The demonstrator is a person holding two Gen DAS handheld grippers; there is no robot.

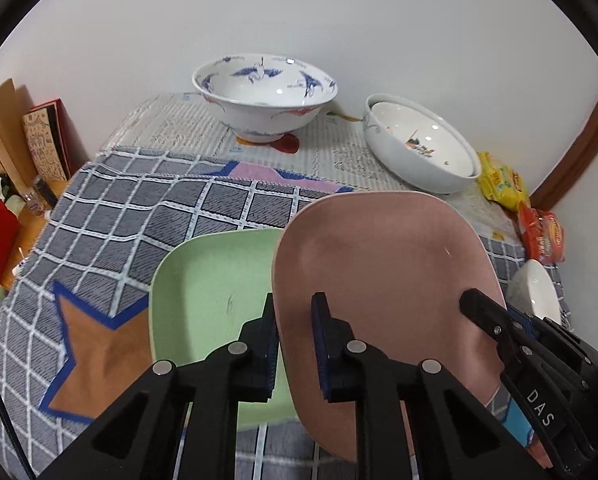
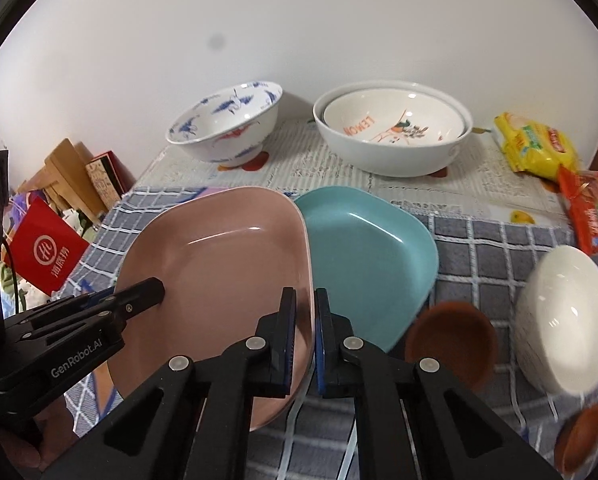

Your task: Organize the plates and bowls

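Note:
A pink square plate (image 1: 379, 272) (image 2: 227, 264) is held between both grippers, tilted a little above the checked cloth. My left gripper (image 1: 295, 312) is shut on its left rim, seen from the other side as black fingers (image 2: 149, 290). My right gripper (image 2: 305, 304) is shut on its right rim, and its finger (image 1: 479, 308) lies on the plate's far edge. A green plate (image 1: 211, 300) lies partly under the pink one on the left. A teal plate (image 2: 367, 256) lies partly under it on the right.
At the back stand a blue crane bowl (image 2: 227, 128) and two nested white bowls (image 2: 395, 132). A small white bowl (image 2: 563, 320) and brown dishes (image 2: 451, 340) lie at the right. Snack packets (image 2: 535, 148) sit far right. A red box (image 2: 45, 248) stands beyond the table's left edge.

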